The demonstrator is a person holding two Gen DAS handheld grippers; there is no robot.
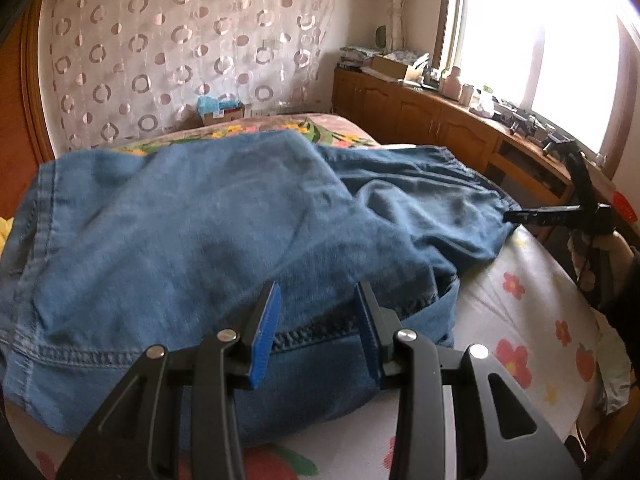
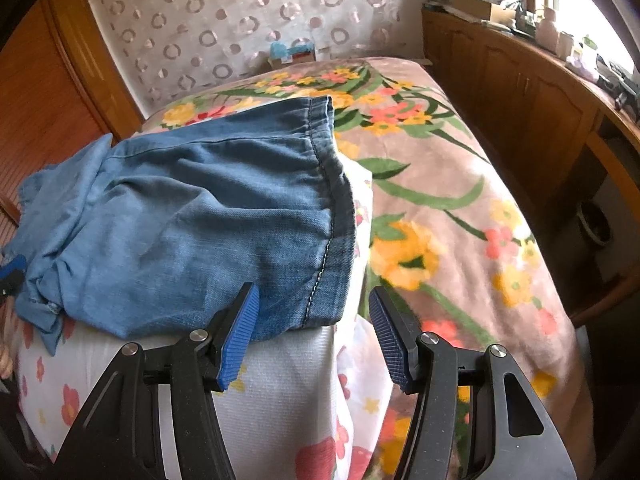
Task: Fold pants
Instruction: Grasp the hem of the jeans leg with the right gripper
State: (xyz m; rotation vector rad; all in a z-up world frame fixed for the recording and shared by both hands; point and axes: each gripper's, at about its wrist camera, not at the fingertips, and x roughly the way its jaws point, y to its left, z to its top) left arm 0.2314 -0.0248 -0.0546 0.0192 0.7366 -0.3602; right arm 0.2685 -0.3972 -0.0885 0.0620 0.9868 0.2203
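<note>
Blue denim pants [image 1: 208, 224] lie folded over on a white flowered sheet [image 1: 520, 320] on the bed. My left gripper [image 1: 316, 292] is open and empty, its blue-padded fingers just above the near folded edge with a dark stitched hem. The right gripper [image 1: 520, 216] shows in the left wrist view at the far right edge of the pants. In the right wrist view the pants [image 2: 192, 216] end at a hemmed edge, and my right gripper [image 2: 312, 300] is open around the near corner of that hem, not closed on it.
A flowered brown blanket [image 2: 440, 184] covers the bed beyond the sheet. A wooden cabinet [image 1: 432, 120] with clutter runs along the window on the right. A patterned curtain [image 1: 180, 52] hangs behind the bed. A wooden panel [image 2: 48, 112] stands at the left.
</note>
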